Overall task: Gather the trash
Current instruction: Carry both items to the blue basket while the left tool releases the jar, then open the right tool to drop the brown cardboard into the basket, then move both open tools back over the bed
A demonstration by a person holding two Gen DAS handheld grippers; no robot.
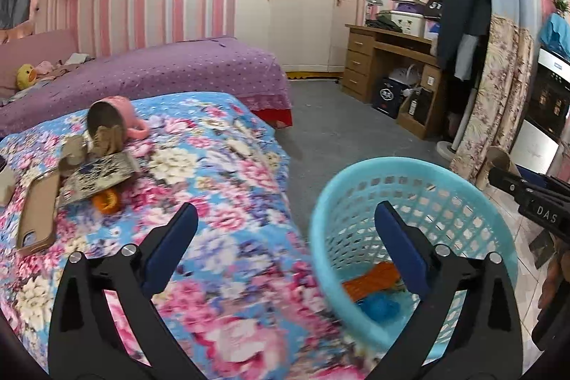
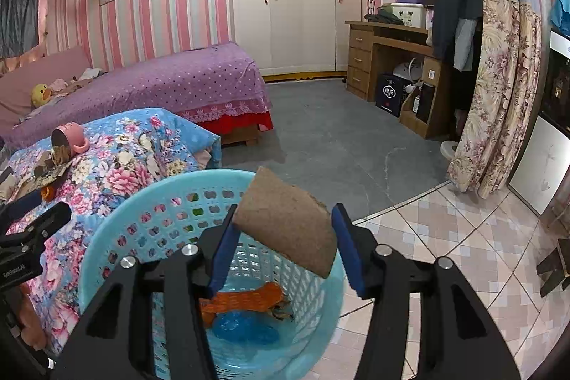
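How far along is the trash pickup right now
Done: an orange wrapper and a blue item lie in the blue basket. In hand: the right gripper holds a cardboard piece above the basket. Left: cardboard scraps, an orange piece and a pink cup on the floral bed; the left gripper is open.

The basket (image 2: pixel 117 237) is pale turquoise plastic with a lattice of small holes. Inside it lie an orange wrapper (image 2: pixel 245 303) and a bright blue crumpled piece (image 2: pixel 245 332). Above the basket, a plain brown cardboard tube (image 2: pixel 288 230) sits between the royal blue pads of the black right tool (image 2: pixel 285 244). The black left tool (image 1: pixel 285 248) has the same blue pads. Left of the basket, the bed cover (image 1: pixel 221 173) is sky blue with pink, white and purple flowers, carrying a pink cup (image 1: pixel 117 118)
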